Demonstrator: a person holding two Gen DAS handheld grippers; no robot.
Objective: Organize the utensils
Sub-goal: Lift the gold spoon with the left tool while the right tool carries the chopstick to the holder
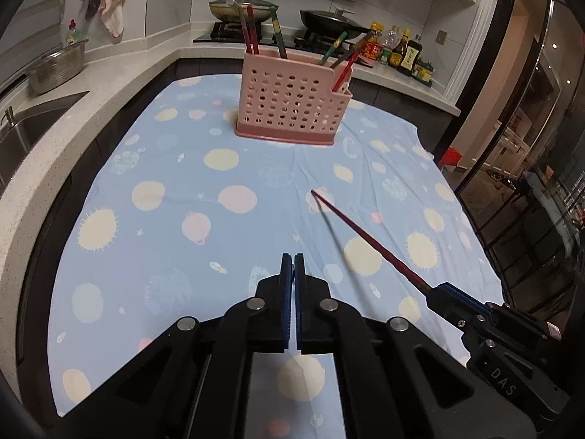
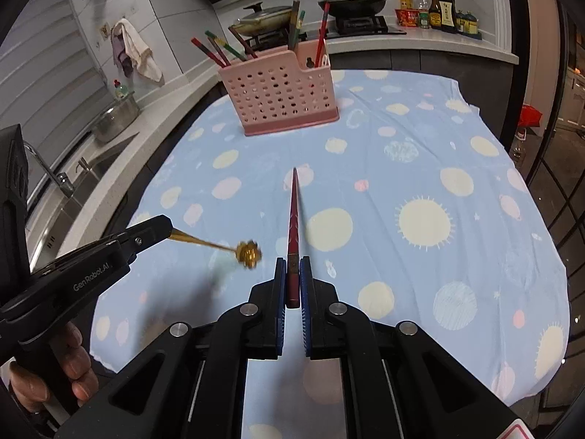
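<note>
A pink perforated utensil caddy (image 1: 290, 100) stands on the far middle of the blue dotted tablecloth (image 1: 175, 197), with several chopsticks (image 1: 250, 29) upright in it. It also shows in the right wrist view (image 2: 283, 100). My right gripper (image 2: 293, 267) is shut on a red chopstick (image 2: 293, 216) that points toward the caddy; this also shows in the left wrist view (image 1: 369, 237). My left gripper (image 1: 293, 256) looks shut. In the right wrist view the left gripper (image 2: 166, 225) holds a gold spoon (image 2: 234, 248) with a flower-shaped head, above the cloth.
A sink (image 1: 22, 135) and a steel pot (image 1: 55, 67) lie on the counter at left. A stove with two pans (image 1: 241, 9) and sauce bottles (image 1: 402, 53) stand behind the caddy. A glass door (image 1: 530, 146) is at right.
</note>
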